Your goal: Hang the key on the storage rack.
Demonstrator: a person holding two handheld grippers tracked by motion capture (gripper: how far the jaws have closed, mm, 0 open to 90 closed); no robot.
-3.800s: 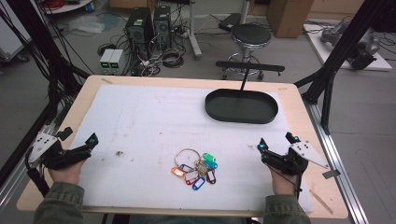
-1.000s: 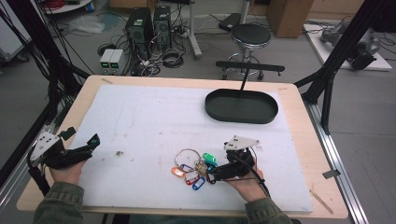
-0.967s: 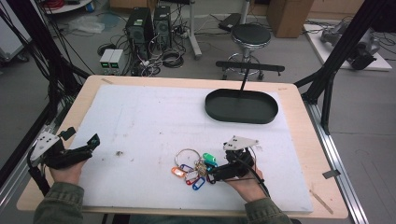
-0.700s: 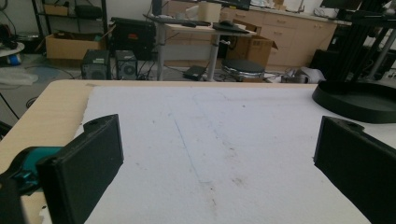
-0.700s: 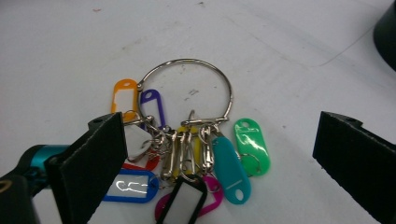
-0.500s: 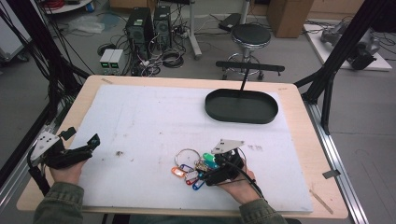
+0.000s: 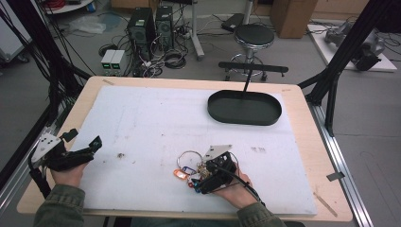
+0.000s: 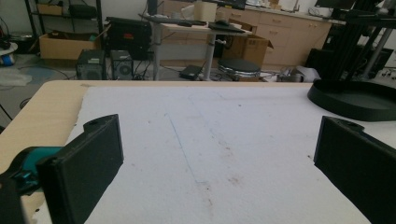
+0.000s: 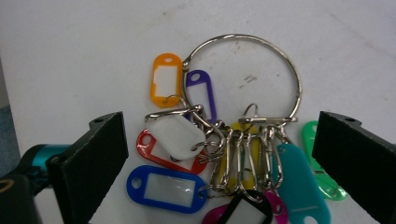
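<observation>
Right claw (image 9: 219, 154) wide, jaws set either side of the key-tag bunch (image 9: 224, 158), nothing gripped yet. Bunch lies flat on the white mat (image 7: 156, 123) near the front edge of the bench, well apart from the black tray (image 7: 244, 108). Left claw (image 7: 84, 147) wide too, idle at the left edge, holding nothing. Judgement: lower squarely, close on the clustered clips below the big ring (image 9: 243, 74), not on loose tags, which would likely slip or splay.

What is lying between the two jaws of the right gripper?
The key ring with its coloured tags lies on the white mat between the open jaws of the right gripper, in the right gripper view.
</observation>
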